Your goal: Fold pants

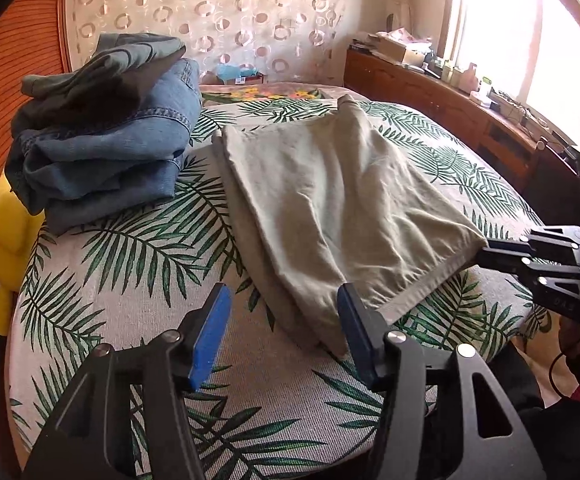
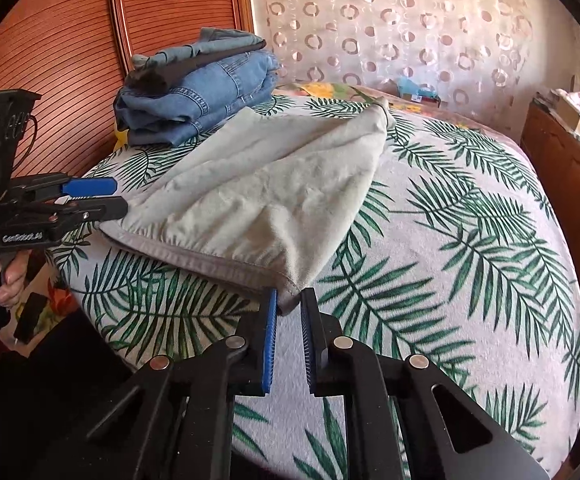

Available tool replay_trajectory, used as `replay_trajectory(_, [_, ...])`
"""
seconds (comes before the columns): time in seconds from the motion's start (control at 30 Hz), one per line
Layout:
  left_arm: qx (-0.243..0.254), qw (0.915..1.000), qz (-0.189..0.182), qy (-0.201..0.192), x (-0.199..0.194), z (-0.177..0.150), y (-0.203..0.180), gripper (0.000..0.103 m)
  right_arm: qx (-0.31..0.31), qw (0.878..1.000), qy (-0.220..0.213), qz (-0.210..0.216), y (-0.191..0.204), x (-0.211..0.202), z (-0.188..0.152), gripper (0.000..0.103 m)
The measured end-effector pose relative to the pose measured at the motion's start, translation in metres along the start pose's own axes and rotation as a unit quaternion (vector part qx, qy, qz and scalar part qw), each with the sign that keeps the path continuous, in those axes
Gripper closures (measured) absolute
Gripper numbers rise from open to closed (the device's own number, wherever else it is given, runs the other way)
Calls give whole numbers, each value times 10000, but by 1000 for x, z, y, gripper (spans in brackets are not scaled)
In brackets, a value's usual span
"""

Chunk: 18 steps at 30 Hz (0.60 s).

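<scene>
Beige pants (image 1: 330,208) lie folded lengthwise on the leaf-print bed (image 1: 137,280), also in the right wrist view (image 2: 257,200). My left gripper (image 1: 281,320) is open, its blue pads either side of the pants' near corner, not closed on it. It also shows in the right wrist view (image 2: 109,198), open at the pants' left corner. My right gripper (image 2: 289,300) is slightly open, with the pants' near right corner between its tips. In the left wrist view it (image 1: 490,252) sits at that corner.
A stack of folded jeans and dark pants (image 1: 105,128) sits at the bed's far left, by the wooden headboard (image 2: 69,40). A yellow pillow (image 1: 5,240) lies beside the stack. A wooden cabinet (image 1: 450,120) with clutter runs under the window on the right.
</scene>
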<state>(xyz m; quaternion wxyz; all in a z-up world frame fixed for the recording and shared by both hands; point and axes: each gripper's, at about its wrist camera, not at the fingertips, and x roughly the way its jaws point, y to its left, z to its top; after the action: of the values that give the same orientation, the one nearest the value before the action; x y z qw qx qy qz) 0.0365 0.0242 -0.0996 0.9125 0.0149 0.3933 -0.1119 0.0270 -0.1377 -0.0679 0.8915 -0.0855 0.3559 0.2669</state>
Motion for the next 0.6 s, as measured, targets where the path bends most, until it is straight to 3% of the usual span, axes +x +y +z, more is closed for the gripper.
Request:
replay_trajectory(0.07, [-6, 10000, 12, 8, 2, 1, 0, 47, 12, 10000, 29, 21, 0, -3, -4, 96])
replay_trajectory(0.3, [-23, 10000, 25, -39, 9, 12, 4, 47, 95, 9999, -41, 55, -5, -14, -4, 96])
replay_trajectory(0.6, [104, 9995, -1, -295, 27, 50, 10, 47, 66, 9993, -359, -90, -15, -20, 26, 96])
